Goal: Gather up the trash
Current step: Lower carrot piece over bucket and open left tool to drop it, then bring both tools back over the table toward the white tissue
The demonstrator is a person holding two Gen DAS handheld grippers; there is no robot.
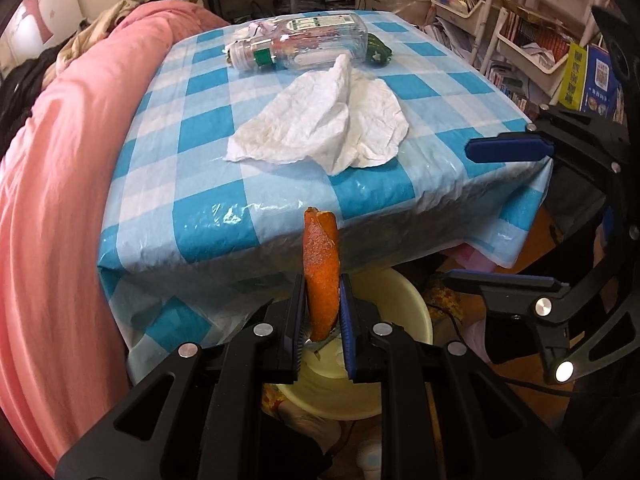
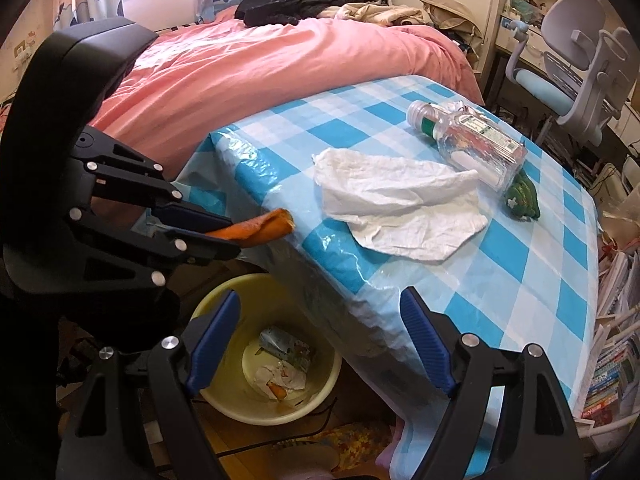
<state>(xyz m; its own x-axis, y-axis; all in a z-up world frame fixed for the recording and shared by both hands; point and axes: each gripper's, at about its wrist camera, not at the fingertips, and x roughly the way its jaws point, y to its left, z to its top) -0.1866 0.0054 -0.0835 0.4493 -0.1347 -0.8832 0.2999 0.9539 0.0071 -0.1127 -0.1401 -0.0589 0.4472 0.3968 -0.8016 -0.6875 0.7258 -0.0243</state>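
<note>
Bottle (image 1: 298, 42) label print is unreadable; left claw (image 1: 323, 312) grips orange peel (image 1: 321, 270), right claw (image 2: 320, 344) gapes empty.

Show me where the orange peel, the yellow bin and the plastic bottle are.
orange peel (image 1: 321, 276), left wrist view, middle of strip.
yellow bin (image 2: 224, 394), right wrist view, inner wall.
plastic bottle (image 2: 476, 144), right wrist view, clear body.

1 peel (image 1: 321, 276), 1 tissue (image 1: 320, 124), 1 bottle (image 1: 298, 42), 1 bucket (image 2: 224, 396), 2 grippers.

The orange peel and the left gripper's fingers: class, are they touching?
Touching. The left wrist view shows the left gripper closed with both fingers pressed against the orange peel.
</note>
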